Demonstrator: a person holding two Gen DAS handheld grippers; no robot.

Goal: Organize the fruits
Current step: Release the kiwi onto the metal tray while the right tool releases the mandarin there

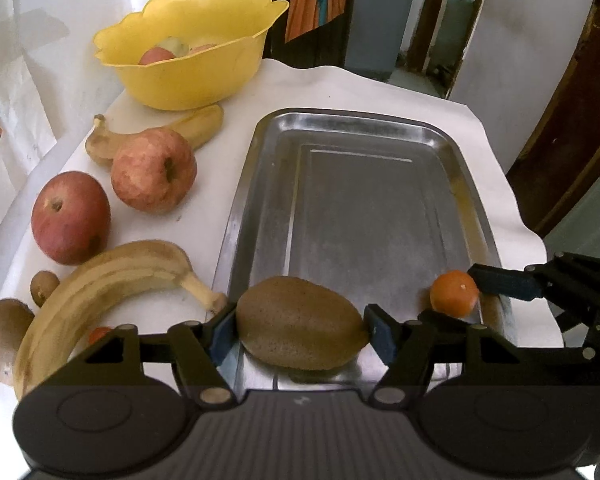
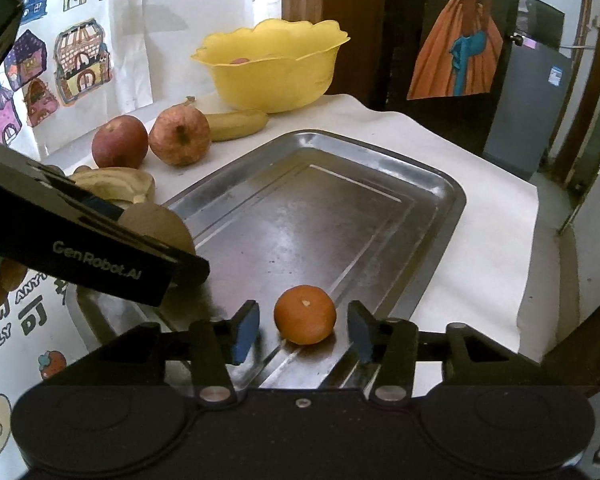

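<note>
My left gripper (image 1: 300,330) is shut on a brown kiwi (image 1: 300,324) and holds it over the near end of the steel tray (image 1: 260,152). The kiwi also shows in the right wrist view (image 2: 160,222), behind the left gripper's body. My right gripper (image 2: 303,330) is open, its pads apart on both sides of a small orange (image 2: 305,314) that rests on the tray (image 2: 440,184) near its front edge. The orange also shows in the left wrist view (image 1: 454,293), with a right fingertip (image 1: 500,282) beside it.
Two red apples (image 1: 71,216) (image 1: 154,168), two bananas (image 1: 108,280) (image 1: 196,126) and more kiwis (image 1: 2,336) lie on the white cloth left of the tray. A yellow bowl (image 1: 188,80) with fruit stands at the back left. The table edge drops off at the right.
</note>
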